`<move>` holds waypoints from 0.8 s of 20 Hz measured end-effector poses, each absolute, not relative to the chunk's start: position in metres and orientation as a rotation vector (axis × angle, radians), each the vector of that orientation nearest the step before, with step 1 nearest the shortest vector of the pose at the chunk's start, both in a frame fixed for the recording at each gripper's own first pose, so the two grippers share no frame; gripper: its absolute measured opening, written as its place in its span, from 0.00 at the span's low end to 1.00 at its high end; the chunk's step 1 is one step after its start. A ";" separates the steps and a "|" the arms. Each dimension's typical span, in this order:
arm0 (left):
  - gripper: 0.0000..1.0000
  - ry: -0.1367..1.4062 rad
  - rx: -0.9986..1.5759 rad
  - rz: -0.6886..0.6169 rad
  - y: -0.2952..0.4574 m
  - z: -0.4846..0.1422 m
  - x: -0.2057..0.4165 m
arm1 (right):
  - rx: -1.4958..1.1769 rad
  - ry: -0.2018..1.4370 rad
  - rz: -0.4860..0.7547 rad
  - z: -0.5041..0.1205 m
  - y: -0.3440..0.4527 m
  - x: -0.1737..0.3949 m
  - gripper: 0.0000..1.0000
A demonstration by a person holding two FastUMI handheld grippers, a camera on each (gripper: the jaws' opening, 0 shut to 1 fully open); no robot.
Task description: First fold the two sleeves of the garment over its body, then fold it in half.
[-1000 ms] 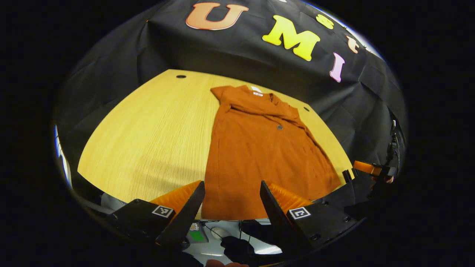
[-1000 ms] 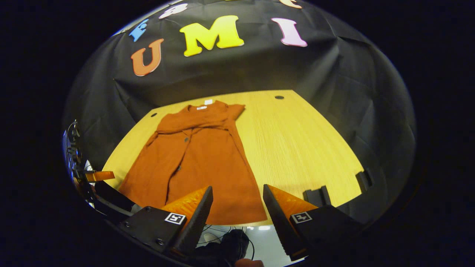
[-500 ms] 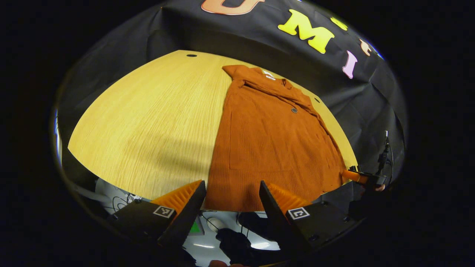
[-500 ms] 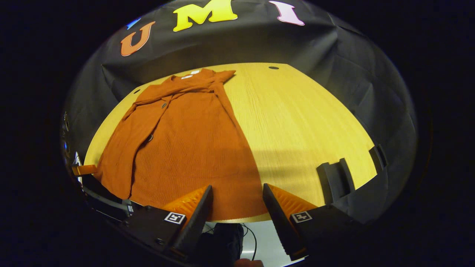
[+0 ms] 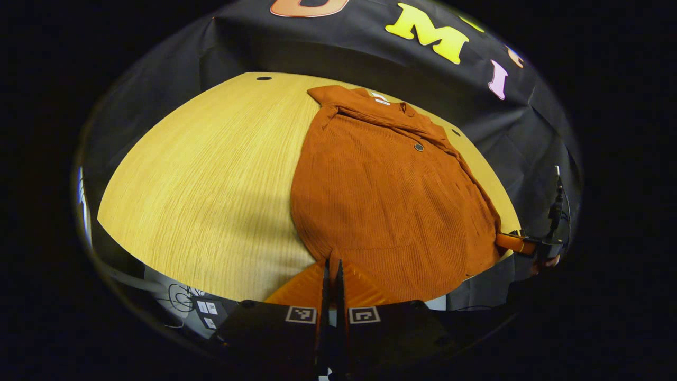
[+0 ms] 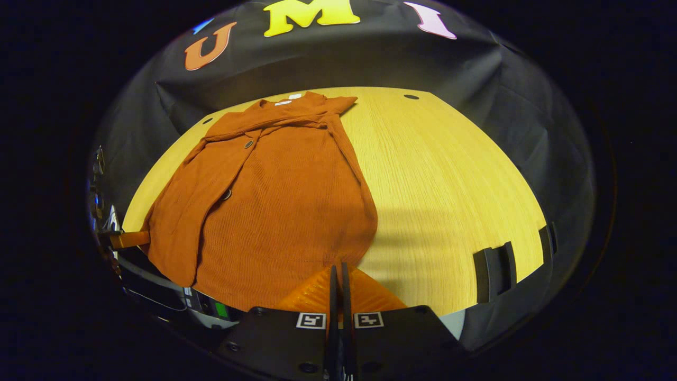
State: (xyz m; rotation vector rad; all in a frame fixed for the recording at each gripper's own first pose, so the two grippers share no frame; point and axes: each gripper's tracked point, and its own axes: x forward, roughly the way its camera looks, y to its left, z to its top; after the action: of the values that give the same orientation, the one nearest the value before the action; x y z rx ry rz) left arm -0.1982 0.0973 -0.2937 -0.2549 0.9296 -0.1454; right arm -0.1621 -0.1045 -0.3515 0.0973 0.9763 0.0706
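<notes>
Rust-orange buttoned cardigan [image 5: 386,196] lying flat on the wooden desk [image 5: 201,169], sleeves already crossed over the body near the collar. Left gripper [image 5: 332,267] is closed on the near hem at one corner; right gripper [image 6: 340,270] is closed on the hem at the opposite corner, each pinching a small ridge of knit between its fingers. The garment's long axis runs straight away from both grippers, collar at the far end toward the booth wall, hem nearest. Risk, as a judgement: the pinches look shallow, so the knit may slip free on lifting. Uneven travel of the two grippers would skew the fold. A quick lift could drag the folded sleeves [image 6: 275,119] out of place.
</notes>
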 end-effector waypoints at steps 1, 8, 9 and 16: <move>0.05 0.913 -0.251 -0.155 0.096 -0.286 -0.194 | 0.124 0.978 0.070 -0.347 -0.105 -0.161 0.05; 0.03 0.765 -0.176 -0.214 0.106 -0.216 -0.173 | 0.307 0.869 0.087 -0.269 -0.097 -0.141 0.05; 0.03 0.743 -0.163 -0.220 0.108 -0.205 -0.168 | 0.331 0.842 0.083 -0.252 -0.097 -0.133 0.05; 0.03 0.566 -0.079 -0.254 0.112 -0.126 -0.101 | 0.445 0.668 0.111 -0.153 -0.092 -0.051 0.05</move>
State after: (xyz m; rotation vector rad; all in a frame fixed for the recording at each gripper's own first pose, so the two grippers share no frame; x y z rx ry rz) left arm -0.1008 0.1121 -0.1256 -0.0793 0.5660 -0.2540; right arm -0.0508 -0.0920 -0.1535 0.4452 0.6680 0.1110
